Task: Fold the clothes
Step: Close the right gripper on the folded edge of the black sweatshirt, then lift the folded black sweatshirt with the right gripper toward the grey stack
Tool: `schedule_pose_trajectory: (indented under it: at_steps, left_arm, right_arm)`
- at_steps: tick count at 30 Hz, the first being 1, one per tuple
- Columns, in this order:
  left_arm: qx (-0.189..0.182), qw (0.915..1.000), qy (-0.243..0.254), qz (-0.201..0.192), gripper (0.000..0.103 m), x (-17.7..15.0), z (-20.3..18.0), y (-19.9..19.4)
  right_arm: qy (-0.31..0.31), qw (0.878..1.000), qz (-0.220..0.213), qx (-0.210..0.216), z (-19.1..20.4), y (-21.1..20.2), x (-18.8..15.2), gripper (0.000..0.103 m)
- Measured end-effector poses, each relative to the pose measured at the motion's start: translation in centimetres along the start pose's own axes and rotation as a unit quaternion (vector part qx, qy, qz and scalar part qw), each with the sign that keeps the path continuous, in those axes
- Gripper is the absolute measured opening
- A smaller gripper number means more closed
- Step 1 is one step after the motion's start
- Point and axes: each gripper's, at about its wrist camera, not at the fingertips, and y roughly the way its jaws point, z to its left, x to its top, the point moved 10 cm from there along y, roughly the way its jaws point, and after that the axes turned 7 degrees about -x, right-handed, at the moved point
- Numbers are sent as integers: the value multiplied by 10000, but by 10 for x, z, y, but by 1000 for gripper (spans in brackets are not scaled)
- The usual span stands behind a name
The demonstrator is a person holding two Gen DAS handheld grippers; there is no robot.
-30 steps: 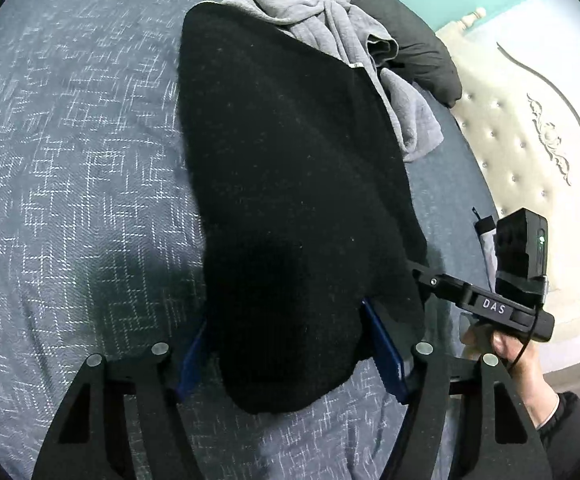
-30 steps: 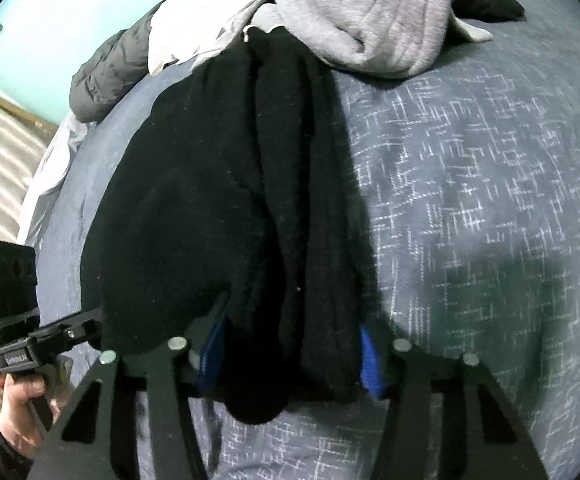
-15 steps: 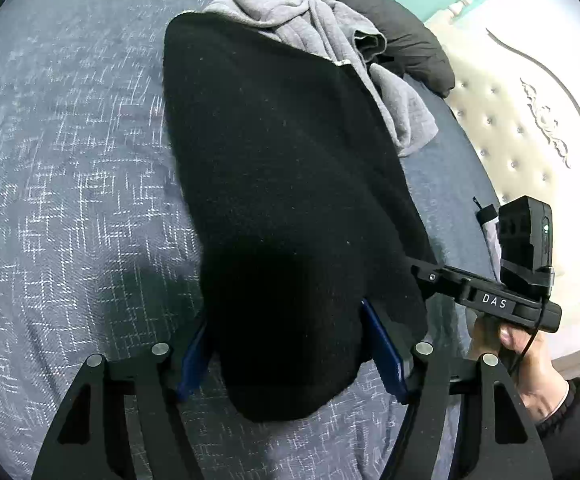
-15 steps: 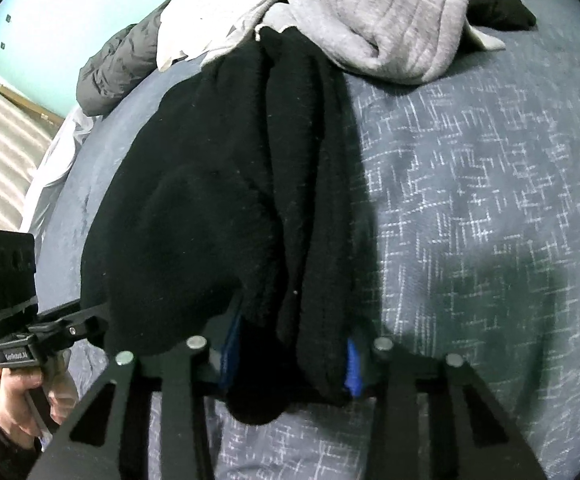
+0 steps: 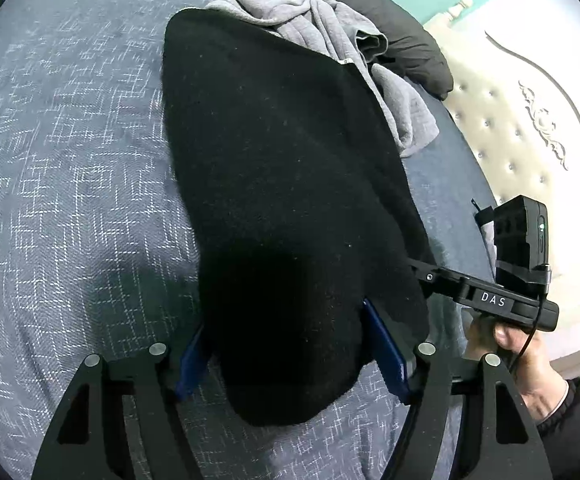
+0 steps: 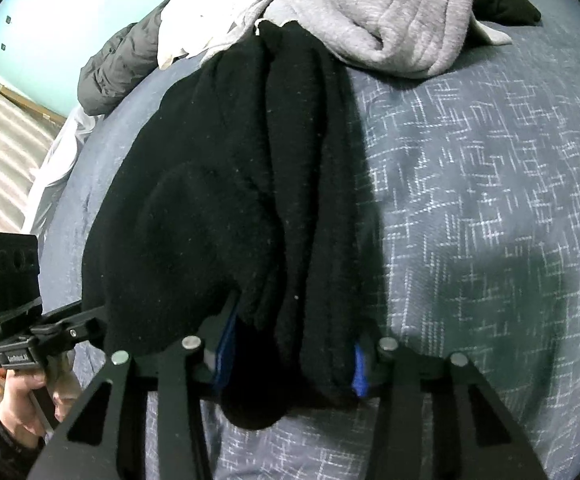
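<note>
Holding: black garment (image 5: 282,184) by its near edge, flat on my bed (image 5: 62,168)
Left hand-held gripper (image 5: 290,356): clamped on thick fold
Right hand-held gripper (image 6: 290,356): jaws just reopened slightly, still pinching bunched edge
Behind: grey hoodie (image 6: 390,20)

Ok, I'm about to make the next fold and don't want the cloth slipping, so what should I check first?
1. Left gripper on the black fleece garment: cloth fills the gap between its blue pads. Ok.
2. Right gripper: the garment is between its pads, but the jaws have just been opening a little. Firmness of the grip: cannot tell.
3. Garment lying smooth: the right view shows lengthwise bunched ridges. Not ok.
4. Far end free: it touches the grey ribbed garment and may drag it. Not ok.
5. Patterned blue bedspread beside the garment is bare. Ok.
</note>
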Motion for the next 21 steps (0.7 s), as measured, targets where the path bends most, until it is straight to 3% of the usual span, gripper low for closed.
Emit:
schedule_pose_trajectory:
  at_steps: [6,11,21]
  left_arm:
    - [-25,10000,53,-22,73,-2,3,-4]
    - [87,9994,275,-176,64,1,-7,-16]
    - [151,9940,929,-551,59,20,-87,-59]
  right_arm:
    - [31,10000,-55,76,-1,0,-2,35]
    - [-244,9993,-280,-44,7,-13,-2,25]
    - [-644,9950,-761,103,19,-89,13,22]
